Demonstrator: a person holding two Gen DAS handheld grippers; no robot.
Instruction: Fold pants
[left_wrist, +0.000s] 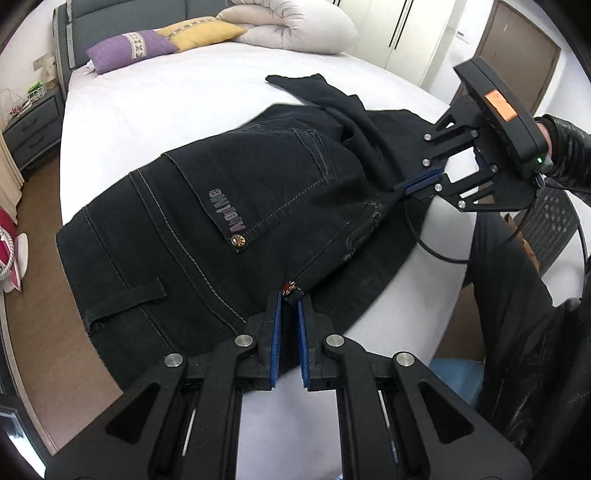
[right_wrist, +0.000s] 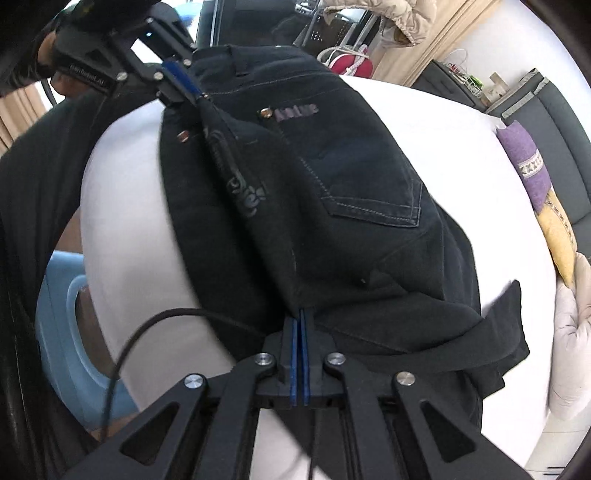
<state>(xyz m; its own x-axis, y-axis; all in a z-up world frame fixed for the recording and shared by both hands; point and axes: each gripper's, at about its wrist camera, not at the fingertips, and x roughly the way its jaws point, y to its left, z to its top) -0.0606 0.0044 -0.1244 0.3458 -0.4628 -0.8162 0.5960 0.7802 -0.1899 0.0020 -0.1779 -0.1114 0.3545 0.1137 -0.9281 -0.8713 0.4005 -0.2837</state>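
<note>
One pair of black denim pants (left_wrist: 207, 206), two black two-finger grippers, two pillows: one purple (left_wrist: 129, 50), one yellow (left_wrist: 201, 33); one white rolled duvet (left_wrist: 295, 26).

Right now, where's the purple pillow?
In the left wrist view the purple pillow lies upper left, at the head of the bed beside the yellow pillow, well clear of the pants.

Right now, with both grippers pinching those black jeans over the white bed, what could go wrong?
1. The left gripper pinches only a small bit of the black denim jeans near a rivet; the heavy fabric might slip out.
2. A loose trouser leg lies bunched beside the right gripper, so the fold could end up crooked.
3. A thin black cable runs near the jeans' edge and might snag.
</note>
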